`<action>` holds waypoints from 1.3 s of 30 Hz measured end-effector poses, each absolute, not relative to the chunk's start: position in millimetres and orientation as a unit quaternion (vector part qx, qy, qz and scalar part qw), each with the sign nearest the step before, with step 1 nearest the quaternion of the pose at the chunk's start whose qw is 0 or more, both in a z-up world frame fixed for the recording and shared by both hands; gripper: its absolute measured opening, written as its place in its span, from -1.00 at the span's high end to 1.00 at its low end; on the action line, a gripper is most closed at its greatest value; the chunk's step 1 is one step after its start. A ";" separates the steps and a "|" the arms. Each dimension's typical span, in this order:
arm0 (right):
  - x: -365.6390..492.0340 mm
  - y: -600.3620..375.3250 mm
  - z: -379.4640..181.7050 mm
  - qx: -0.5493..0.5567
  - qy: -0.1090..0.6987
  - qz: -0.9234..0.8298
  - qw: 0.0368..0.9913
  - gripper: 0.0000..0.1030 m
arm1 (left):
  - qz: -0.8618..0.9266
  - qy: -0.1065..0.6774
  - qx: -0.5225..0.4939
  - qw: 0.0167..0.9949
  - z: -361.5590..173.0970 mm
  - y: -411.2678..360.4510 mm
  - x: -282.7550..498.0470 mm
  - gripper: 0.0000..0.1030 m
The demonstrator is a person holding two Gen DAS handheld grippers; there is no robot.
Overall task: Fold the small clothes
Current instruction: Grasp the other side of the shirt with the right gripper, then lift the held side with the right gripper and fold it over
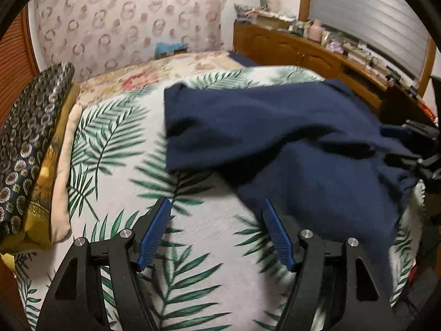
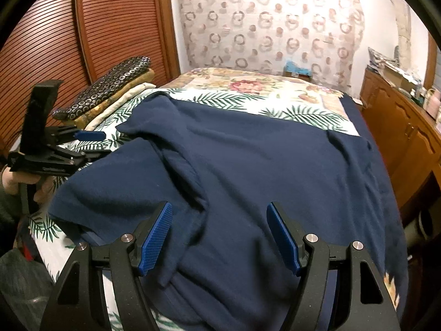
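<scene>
A navy blue garment (image 2: 248, 165) lies spread and rumpled on the palm-leaf bed cover (image 1: 115, 138). In the left wrist view the garment (image 1: 275, 132) lies to the right, one part folded over itself. My left gripper (image 1: 216, 207) is open and empty above the leaf cover, just left of the garment's near edge. It also shows in the right wrist view (image 2: 96, 143), off the garment's left edge. My right gripper (image 2: 219, 212) is open and empty, hovering over the garment's near part. It shows at the far right of the left wrist view (image 1: 408, 143).
Stacked patterned cushions (image 1: 24, 149) lie along the bed's left side by a wooden slatted door (image 2: 82, 41). A wooden cabinet (image 1: 303, 52) with clutter on top runs along the right. A floral bedspread (image 2: 248, 82) covers the far end of the bed.
</scene>
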State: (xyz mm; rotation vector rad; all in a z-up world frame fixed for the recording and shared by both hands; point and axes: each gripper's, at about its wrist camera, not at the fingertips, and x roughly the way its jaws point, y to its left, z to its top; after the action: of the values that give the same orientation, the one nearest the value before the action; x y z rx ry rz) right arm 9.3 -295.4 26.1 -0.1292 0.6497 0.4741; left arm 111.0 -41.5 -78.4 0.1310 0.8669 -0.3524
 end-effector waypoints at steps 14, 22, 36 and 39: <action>39.2 -293.2 19.0 -0.073 0.341 0.265 0.899 -0.41 | -0.173 0.428 0.073 0.884 -86.9 -43.3 116.4 -0.53; 53.0 -297.1 11.2 -0.073 0.361 0.274 0.889 -0.41 | -0.173 0.428 0.073 0.884 -86.7 -43.3 116.0 -0.53; 38.3 -286.3 11.1 -0.083 0.341 0.284 0.892 0.77 | -0.172 0.428 0.075 0.884 -87.9 -43.1 115.2 -0.54; 32.2 -287.7 20.3 -0.075 0.324 0.289 0.898 0.87 | -0.167 0.427 0.074 0.886 -87.5 -39.0 114.1 -0.54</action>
State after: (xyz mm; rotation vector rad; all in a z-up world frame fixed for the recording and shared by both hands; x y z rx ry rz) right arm 32.2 -287.7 20.3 -0.1546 0.6707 0.5987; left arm 114.2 -39.0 -87.5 0.1533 0.8884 -0.3476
